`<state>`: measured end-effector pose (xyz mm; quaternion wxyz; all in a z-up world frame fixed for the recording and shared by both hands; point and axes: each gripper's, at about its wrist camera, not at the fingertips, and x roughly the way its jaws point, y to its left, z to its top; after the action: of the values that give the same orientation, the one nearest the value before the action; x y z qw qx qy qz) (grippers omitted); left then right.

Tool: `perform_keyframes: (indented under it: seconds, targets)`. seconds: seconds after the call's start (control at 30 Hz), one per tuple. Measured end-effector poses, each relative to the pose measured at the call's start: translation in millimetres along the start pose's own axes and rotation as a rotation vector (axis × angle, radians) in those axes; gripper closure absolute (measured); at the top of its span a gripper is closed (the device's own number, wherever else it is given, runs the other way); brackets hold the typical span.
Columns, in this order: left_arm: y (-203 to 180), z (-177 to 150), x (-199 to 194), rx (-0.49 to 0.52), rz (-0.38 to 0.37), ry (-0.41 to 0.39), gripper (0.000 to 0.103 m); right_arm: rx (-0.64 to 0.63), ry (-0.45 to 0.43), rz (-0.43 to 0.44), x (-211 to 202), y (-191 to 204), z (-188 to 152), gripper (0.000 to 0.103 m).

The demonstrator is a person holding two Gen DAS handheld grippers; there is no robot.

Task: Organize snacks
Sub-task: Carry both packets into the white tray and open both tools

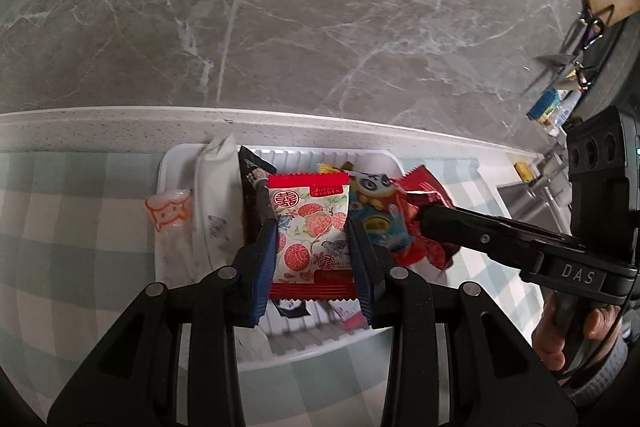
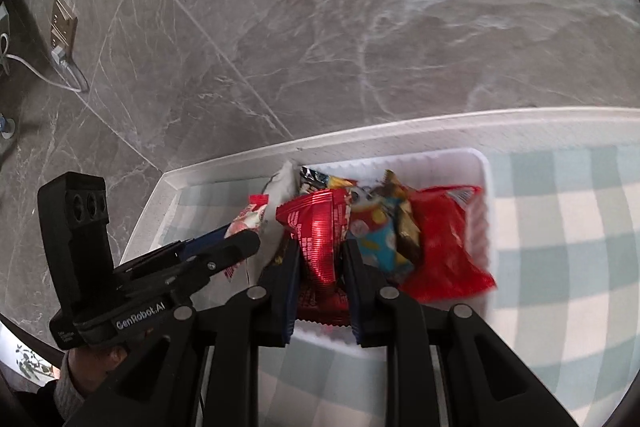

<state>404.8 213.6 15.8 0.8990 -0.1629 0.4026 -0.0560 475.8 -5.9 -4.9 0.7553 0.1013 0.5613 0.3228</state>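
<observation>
While the left gripper (image 1: 312, 247) grips a lychee-print packet (image 1: 310, 227) between its jaws over the white tray (image 1: 176, 163), the right gripper (image 2: 320, 267) clamps its jaws on a red ribbed wrapper (image 2: 320, 227). Beyond lie a cartoon packet (image 2: 376, 235) and a red bag (image 2: 444, 247), on the checked table (image 2: 560, 227).
</observation>
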Motion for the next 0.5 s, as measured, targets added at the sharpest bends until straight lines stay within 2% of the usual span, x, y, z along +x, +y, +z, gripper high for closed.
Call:
perform_keyframes:
  seconds: [0.5]
  targets:
    - [10.1,4.9,16.9,-0.025,0.025,-0.007,0.071,-0.050,0.049,-0.023,37.7,7.1,19.3,0.080]
